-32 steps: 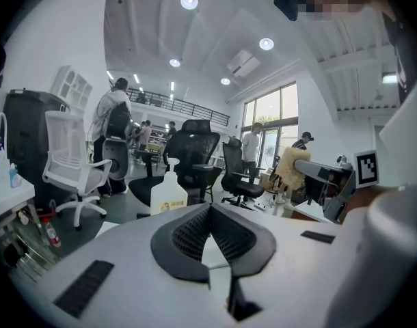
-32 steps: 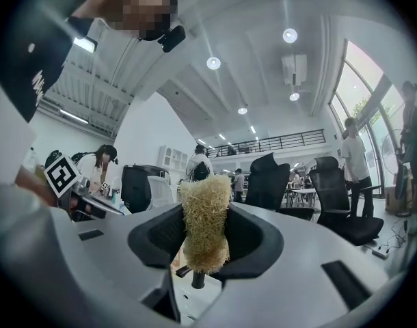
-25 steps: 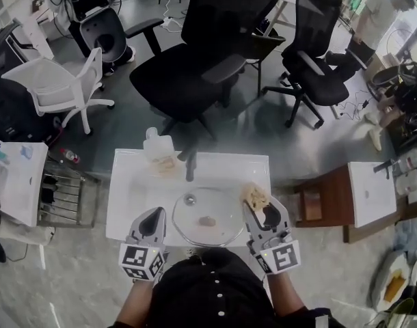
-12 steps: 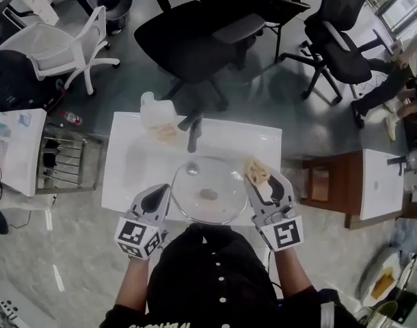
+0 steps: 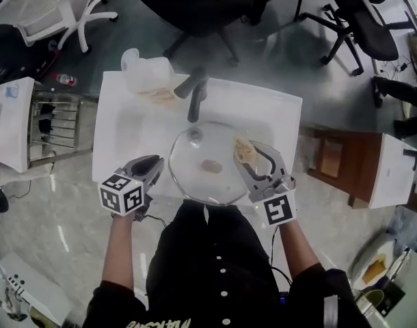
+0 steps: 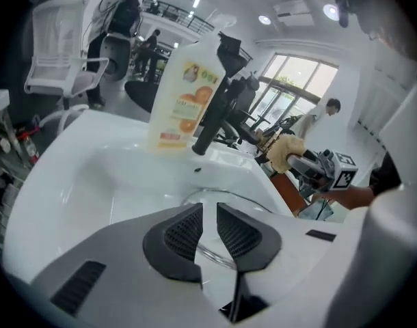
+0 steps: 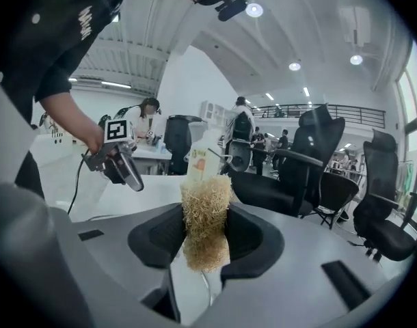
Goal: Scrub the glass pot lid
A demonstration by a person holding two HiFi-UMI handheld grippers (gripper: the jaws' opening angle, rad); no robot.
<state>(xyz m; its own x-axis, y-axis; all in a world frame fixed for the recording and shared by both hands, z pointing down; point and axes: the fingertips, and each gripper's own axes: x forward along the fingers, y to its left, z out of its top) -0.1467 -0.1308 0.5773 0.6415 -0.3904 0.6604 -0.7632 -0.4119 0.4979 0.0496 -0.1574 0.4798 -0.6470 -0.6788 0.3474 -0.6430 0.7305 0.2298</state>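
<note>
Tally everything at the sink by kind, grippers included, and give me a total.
glass pot lid: 1
fibre scrubber: 1
faucet: 1
detergent bottle: 1
grippers: 2, the left gripper and the right gripper
Total: 6

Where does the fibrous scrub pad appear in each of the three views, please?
Head view: the scrub pad is right of centre, at the tip of the right gripper, seen over the right part of the glass lid.
Left gripper view: small, right of centre, beyond the sink.
Right gripper view: centre, clamped between the jaws.
Shared landmark: the detergent bottle.
</note>
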